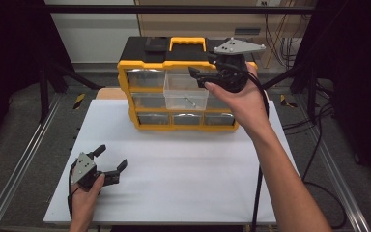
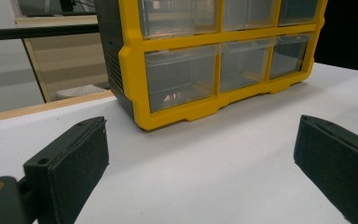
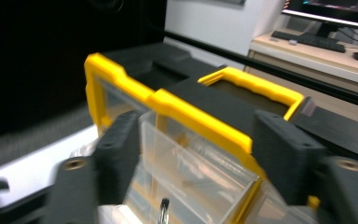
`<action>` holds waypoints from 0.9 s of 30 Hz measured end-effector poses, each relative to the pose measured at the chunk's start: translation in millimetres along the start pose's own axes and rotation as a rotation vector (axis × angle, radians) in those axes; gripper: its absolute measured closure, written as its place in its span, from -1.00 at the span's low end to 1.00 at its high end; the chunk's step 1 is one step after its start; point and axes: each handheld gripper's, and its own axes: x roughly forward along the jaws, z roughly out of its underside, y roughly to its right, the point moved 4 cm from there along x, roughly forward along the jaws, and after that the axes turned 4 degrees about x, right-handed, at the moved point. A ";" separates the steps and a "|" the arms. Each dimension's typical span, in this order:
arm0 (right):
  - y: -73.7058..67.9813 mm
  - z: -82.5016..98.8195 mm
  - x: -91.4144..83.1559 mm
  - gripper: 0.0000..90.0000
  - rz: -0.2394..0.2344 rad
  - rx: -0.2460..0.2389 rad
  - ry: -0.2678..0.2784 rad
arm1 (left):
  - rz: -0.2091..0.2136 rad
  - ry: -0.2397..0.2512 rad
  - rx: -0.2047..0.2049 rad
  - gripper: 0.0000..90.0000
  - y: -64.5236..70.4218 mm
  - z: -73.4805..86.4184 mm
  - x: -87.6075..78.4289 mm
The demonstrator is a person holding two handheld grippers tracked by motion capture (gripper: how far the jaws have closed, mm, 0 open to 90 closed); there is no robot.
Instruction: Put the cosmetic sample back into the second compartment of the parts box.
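Over pulled-out clear drawer [image 1: 185,96] of yellow organizer [image 1: 145,126], right gripper [image 1: 199,76] hovered, jaws well apart, nothing held; small metal part [image 1: 190,102] lay inside drawer. Judged: drop done. Next: push drawer shut squarely. Left gripper [image 1: 110,161] rested wide open, empty, on table [image 1: 183,174].

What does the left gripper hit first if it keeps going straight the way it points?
Likely the yellow drawer cabinet. The left gripper sits with jaws open over bare white table, aimed at the cabinet's bottom row, roughly its lower-left clear drawer. Nothing lies between; depth is hard to judge.
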 end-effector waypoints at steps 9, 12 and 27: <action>7.5 -2.1 -12.0 -0.77 0.035 0.092 0.046 | 0.001 -0.002 0.002 -0.94 0.8 0.1 -1.0; 8.8 -0.8 -15.8 -0.80 0.042 0.106 0.058 | -0.001 0.001 -0.003 -0.94 0.0 0.1 -1.6; 13.1 16.7 -44.0 -0.85 0.082 0.134 0.119 | -0.002 0.004 -0.007 -0.94 -0.2 0.3 -3.1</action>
